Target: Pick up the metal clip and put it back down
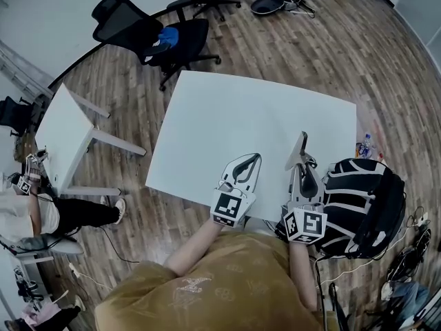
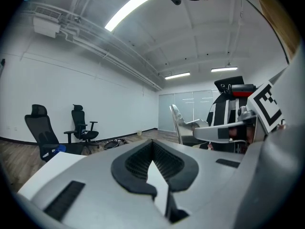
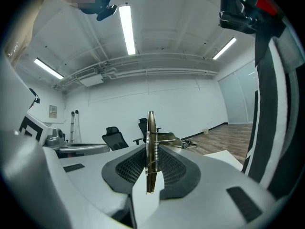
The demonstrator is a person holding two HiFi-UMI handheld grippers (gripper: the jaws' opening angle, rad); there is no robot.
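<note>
No legible text, brand or number anywhere. Nearest candidates:
- left gripper (image 1: 255,157): its cube carries a black-and-white square marker (image 1: 229,208). It's a block pattern only, no characters.
- right gripper (image 1: 302,158): same kind of black-and-white coded square (image 1: 305,224) on its cube, no characters.
- small framed notice (image 3: 53,111) on the white wall in the right gripper view: too small to read.
- faint print on the mustard shirt (image 1: 207,281): shapes only, not legible.
</note>
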